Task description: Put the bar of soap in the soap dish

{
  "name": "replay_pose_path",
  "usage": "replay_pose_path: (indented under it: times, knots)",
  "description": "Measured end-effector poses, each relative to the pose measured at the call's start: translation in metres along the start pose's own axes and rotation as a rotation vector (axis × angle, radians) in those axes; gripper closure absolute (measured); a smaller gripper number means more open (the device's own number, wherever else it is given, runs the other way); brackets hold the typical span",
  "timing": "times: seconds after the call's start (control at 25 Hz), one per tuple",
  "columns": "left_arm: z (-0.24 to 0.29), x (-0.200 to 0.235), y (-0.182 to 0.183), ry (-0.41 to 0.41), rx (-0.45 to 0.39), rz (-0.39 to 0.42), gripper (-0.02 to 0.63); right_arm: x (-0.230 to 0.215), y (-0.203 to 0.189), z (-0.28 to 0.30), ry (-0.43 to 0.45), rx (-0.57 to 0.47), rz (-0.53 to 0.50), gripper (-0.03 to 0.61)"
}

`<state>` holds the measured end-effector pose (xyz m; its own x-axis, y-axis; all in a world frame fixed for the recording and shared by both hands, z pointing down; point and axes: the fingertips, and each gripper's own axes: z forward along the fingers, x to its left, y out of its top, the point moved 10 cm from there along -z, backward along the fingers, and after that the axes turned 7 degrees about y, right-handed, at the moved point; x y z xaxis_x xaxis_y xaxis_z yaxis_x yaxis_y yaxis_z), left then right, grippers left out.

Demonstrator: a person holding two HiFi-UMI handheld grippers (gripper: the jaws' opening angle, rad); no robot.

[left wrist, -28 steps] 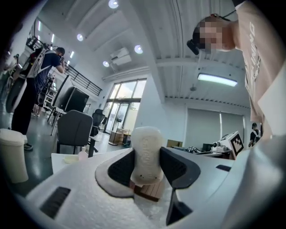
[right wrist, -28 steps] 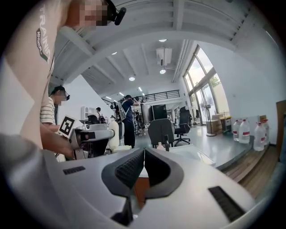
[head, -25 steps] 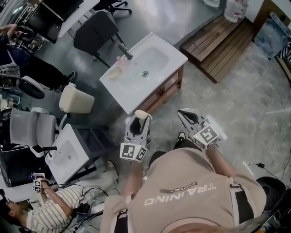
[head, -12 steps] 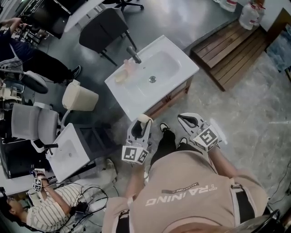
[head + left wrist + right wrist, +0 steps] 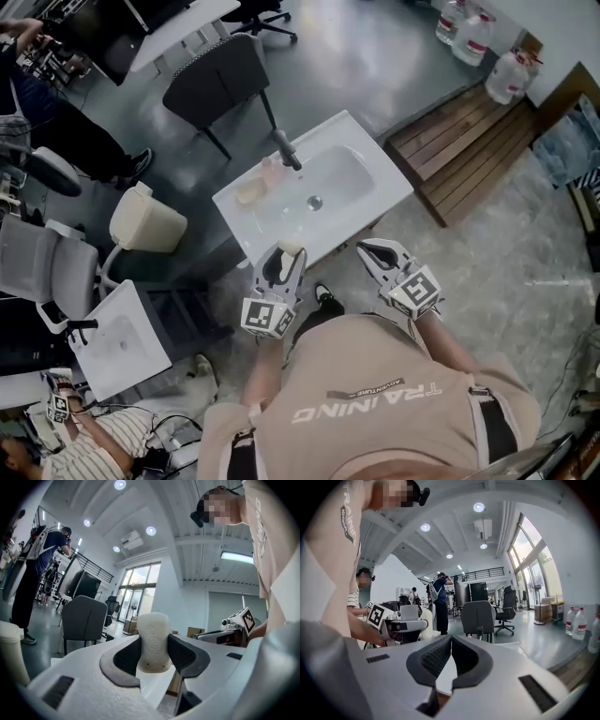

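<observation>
Closer now, the sink (image 5: 367, 184) meets my left gripper (image 5: 279, 261), which pinches the soap (image 5: 153, 637) upright along its jaws. What I take for the dish (image 5: 248, 194) lies far-left. My right gripper (image 5: 373, 251), pressed together and empty, is farther.

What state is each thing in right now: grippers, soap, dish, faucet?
Left gripper: shut on the soap.
Soap: clamped upright between the left jaws, not yet in the dish.
Right gripper: shut, nothing between its jaws.
Dish: on the sink rim beside the faucet.
Faucet: no water visible.
</observation>
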<state>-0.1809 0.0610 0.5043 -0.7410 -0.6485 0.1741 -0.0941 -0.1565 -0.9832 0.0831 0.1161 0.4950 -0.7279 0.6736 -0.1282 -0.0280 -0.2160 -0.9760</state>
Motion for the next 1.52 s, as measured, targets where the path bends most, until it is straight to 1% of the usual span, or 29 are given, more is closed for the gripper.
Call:
replay_pose_path:
  times: [0.16, 0.24, 0.36, 0.52, 0.64, 0.76, 0.88, 1.0, 1.12, 1.24, 1.36, 1.52]
  knots:
    - [0.019, 0.035, -0.001, -0.039, 0.019, 0.047, 0.442, -0.013, 0.012, 0.032, -0.028, -0.009, -0.022, 0.566]
    - [0.030, 0.046, -0.001, -0.058, 0.027, 0.049, 0.442, -0.021, 0.016, 0.044, -0.038, -0.001, -0.025, 0.566]
    - [0.044, 0.061, 0.000, -0.068, 0.025, 0.041, 0.442, -0.032, 0.021, 0.061, -0.028, 0.020, -0.031, 0.565]
    - [0.053, 0.075, 0.002, -0.059, 0.034, 0.032, 0.442, -0.044, 0.029, 0.083, -0.008, 0.043, -0.039, 0.566]
    - [0.057, 0.081, -0.005, -0.034, 0.063, 0.032, 0.442, -0.055, 0.028, 0.097, 0.033, 0.056, -0.044, 0.566]
    - [0.066, 0.085, -0.008, -0.005, 0.073, 0.026, 0.442, -0.071, 0.027, 0.108, 0.056, 0.055, -0.036, 0.565]
    - [0.069, 0.089, -0.004, 0.044, 0.077, 0.036, 0.442, -0.087, 0.027, 0.122, 0.083, 0.047, -0.021, 0.565]
    - [0.072, 0.093, 0.002, 0.130, 0.087, 0.050, 0.442, -0.105, 0.028, 0.142, 0.152, 0.035, -0.011, 0.566]
    - [0.088, 0.092, 0.007, 0.208, 0.082, 0.044, 0.442, -0.136, 0.035, 0.158, 0.229, 0.038, -0.039, 0.566]
    - [0.102, 0.090, 0.009, 0.273, 0.091, 0.065, 0.442, -0.163, 0.039, 0.175, 0.297, 0.043, -0.075, 0.566]
    - [0.106, 0.089, 0.004, 0.334, 0.111, 0.075, 0.442, -0.176, 0.036, 0.188, 0.362, 0.051, -0.086, 0.566]
    - [0.112, 0.093, 0.000, 0.407, 0.145, 0.080, 0.442, -0.187, 0.035, 0.203, 0.438, 0.056, -0.075, 0.566]
